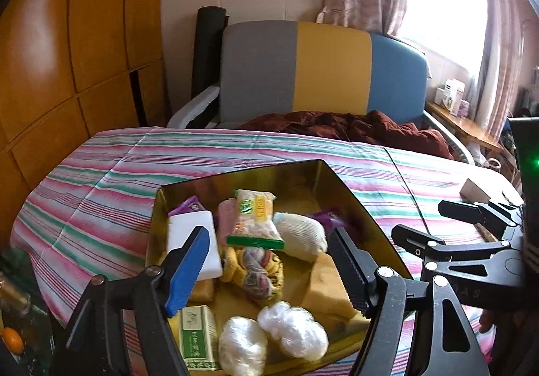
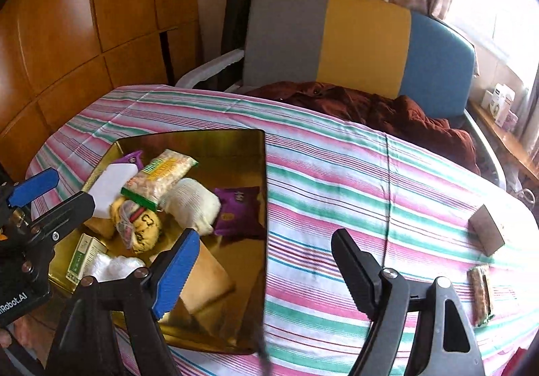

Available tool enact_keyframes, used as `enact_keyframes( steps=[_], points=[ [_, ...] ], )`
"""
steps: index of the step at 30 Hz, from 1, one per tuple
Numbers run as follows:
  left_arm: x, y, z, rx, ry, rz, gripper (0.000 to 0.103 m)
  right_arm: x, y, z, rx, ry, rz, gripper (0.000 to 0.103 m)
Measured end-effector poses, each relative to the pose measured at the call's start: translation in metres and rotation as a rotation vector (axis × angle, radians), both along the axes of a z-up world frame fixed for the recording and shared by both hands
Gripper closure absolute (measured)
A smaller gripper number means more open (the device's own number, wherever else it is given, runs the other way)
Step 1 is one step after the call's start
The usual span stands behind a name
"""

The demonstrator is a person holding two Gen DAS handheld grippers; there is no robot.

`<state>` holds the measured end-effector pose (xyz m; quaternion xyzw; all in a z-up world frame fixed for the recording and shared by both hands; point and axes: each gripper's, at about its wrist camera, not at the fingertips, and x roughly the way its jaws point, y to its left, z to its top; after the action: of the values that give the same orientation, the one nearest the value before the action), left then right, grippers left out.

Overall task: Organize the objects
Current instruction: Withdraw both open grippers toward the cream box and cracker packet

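A: What is the biggest thing here?

B: The bed [image 2: 353, 174], under a striped sheet [image 1: 101, 180]. At its far end a dark red blanket [image 2: 387, 110] lies bunched against a headboard [image 1: 323, 69] of grey, yellow and blue panels.

A: And on the sheet?

B: A gold tin [image 2: 235, 147], open at the top, on the left part of the bed. Most of the loose things are inside it.

A: Which ones?

B: Near the tin's far wall a snack bag [image 1: 254, 219] lies on top of a white block [image 1: 193, 229]. Just right of the bag is a white cloth bundle [image 1: 301, 236], with a purple packet [image 2: 237, 209] beyond that. In the middle sits a yellow sock roll [image 1: 256, 270]. At the tin's near wall are a green box [image 1: 195, 337] and two white plastic wads [image 1: 266, 335].

A: Anything outside the tin?

B: Well to its right on the sheet, a small brown box [image 2: 486, 234] and a wrapped bar [image 2: 481, 295] nearer the bed's edge.

A: The grippers?

B: The left gripper [image 1: 269, 270] hangs over the tin with its jaws spread wide and nothing between them. The right gripper [image 2: 262, 270] is over the tin's right wall, also wide apart and empty.
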<state>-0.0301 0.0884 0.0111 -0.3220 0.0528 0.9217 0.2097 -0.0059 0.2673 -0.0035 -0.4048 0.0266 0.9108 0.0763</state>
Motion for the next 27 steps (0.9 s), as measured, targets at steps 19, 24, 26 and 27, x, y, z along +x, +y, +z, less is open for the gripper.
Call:
enact_keyframes(
  steps=[19,24,26,27],
  points=[
    [0.021,0.046,0.002,-0.06,0.029,-0.128,0.024,0.03,0.078,-0.008,0.014,-0.042,-0.162,0.021],
    [0.024,0.06,0.002,-0.071,0.027,-0.166,0.024,0.041,0.118,-0.011,-0.034,-0.062,-0.243,0.021],
    [0.025,0.065,0.001,-0.075,0.027,-0.179,0.024,0.047,0.137,-0.011,-0.048,-0.072,-0.283,0.021],
    [0.026,0.068,0.001,-0.079,0.026,-0.187,0.024,0.049,0.144,-0.01,-0.051,-0.075,-0.297,0.021]
  ],
)
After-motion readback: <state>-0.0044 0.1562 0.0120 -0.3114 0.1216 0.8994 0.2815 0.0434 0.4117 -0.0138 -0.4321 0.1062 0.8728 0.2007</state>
